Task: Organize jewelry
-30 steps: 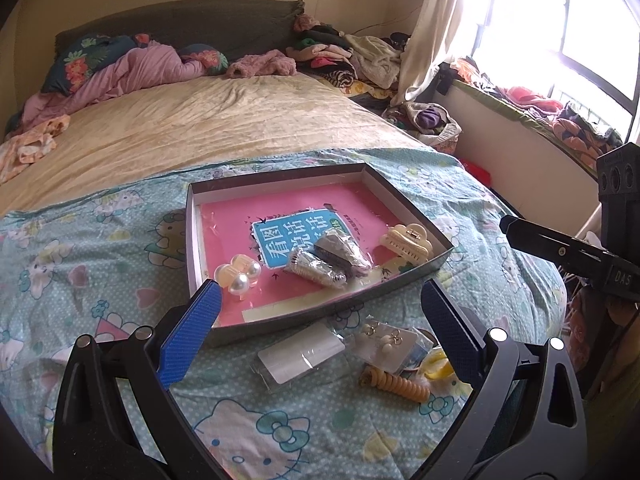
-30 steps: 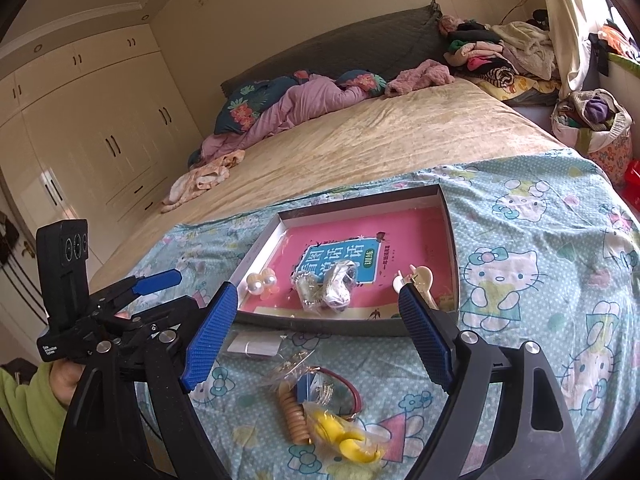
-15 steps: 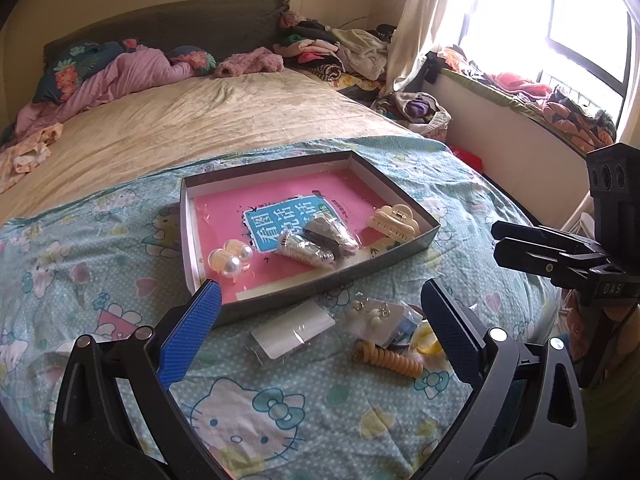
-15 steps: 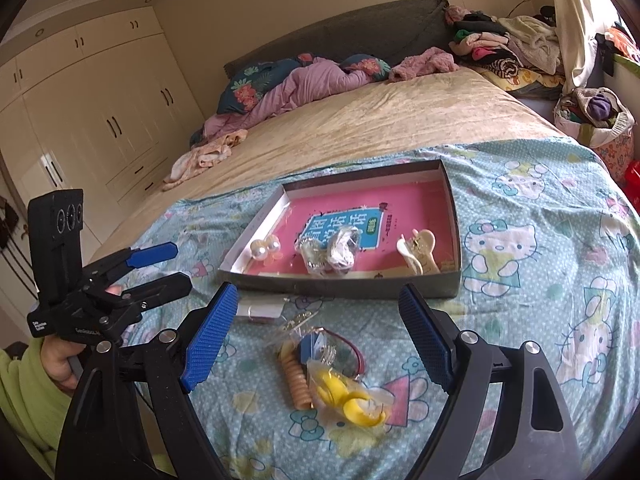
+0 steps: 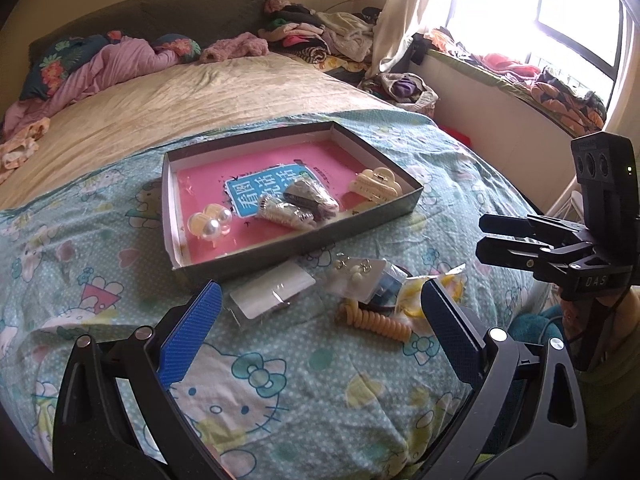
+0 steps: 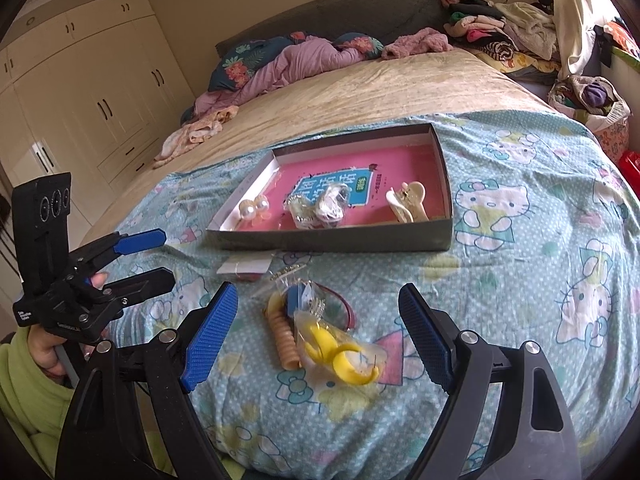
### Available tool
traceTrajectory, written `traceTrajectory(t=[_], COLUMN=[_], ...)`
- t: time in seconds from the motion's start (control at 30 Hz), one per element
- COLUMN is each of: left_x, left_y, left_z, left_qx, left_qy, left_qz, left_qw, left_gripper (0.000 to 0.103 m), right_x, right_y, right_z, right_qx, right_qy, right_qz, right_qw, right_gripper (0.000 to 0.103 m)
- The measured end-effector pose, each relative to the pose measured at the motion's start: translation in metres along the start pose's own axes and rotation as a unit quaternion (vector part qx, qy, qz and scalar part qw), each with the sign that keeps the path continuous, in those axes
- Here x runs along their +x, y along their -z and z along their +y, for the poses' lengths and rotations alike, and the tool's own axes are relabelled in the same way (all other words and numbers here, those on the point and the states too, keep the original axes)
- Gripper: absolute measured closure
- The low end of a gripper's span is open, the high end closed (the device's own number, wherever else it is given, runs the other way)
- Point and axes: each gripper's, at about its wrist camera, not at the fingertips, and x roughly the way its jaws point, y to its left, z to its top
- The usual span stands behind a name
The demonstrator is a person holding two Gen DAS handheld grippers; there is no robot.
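Note:
A shallow dark box (image 5: 304, 236) with a pink floor lies on the cartoon-cat sheet. It holds a pearl clip (image 5: 210, 222), bagged silver pieces (image 5: 296, 204) and a cream claw clip (image 5: 374, 186). In front of the box lie a white card in a clear bag (image 5: 272, 292), earrings on a card (image 5: 354, 272), a tan spiral hair tie (image 6: 284, 336) and a bagged yellow clip (image 6: 340, 352). My left gripper (image 5: 320, 300) hovers open and empty over the card and earrings. My right gripper (image 6: 318, 300) is open and empty above the hair tie and yellow clip.
Crumpled pink and floral bedding (image 5: 100, 64) and a heap of clothes (image 5: 312, 36) lie at the head of the bed. A basket of clothes (image 6: 588, 100) stands by the window side. White wardrobes (image 6: 80, 92) line the left wall. A person's green sleeve (image 6: 24, 384) is at lower left.
Both grippers have sunk and drawn back toward the near edge of the bed, so the box sits higher in both views. The right gripper shows further in the left wrist view. Jaws unchanged.

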Motion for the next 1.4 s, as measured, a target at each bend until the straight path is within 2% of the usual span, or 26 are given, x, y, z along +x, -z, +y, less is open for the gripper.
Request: traceTrajectory(t=[0.3,0.67,1.03,1.1,1.17,1.4], left_x=[0.007,0.020,0.035,0.039,0.044,0.064], left_y=[0.011,0.023,0.025,0.024,0.022,0.012], left_z=[-0.007,-0.011,-0.019,-0.023,-0.026,-0.032], left_qx=[0.008,0.017,0.035,0.042,0.050,0.074], left_qy=[0.009,0.017,0.023,0.020,0.020,0.020], left_qz=[0.017,0.032,0.035,0.037,0.037,0.041], left_qw=[0.9998,0.9992,0.9985,0.9982,0.9979,0.9962], left_gripper=[0.010,0.010,0.010,0.010,0.011,0.035], right_x=[0.015,0.038,0.065,0.070,0.074,0.059], right_y=[0.018,0.028,0.033,0.033,0.034,0.034], right_z=[-0.011,-0.011,-0.006,-0.005,-0.005,-0.007], right_qx=[0.006,0.005,0.003,0.003,0.001,-0.002], right_qy=[0.014,0.010,-0.001,-0.005,-0.013,-0.035], right_qz=[0.038,0.073,0.114,0.124,0.132,0.106], right_qw=[0.999,0.997,0.993,0.992,0.991,0.994], right_gripper=[0.022,0.023,0.048,0.059,0.065,0.077])
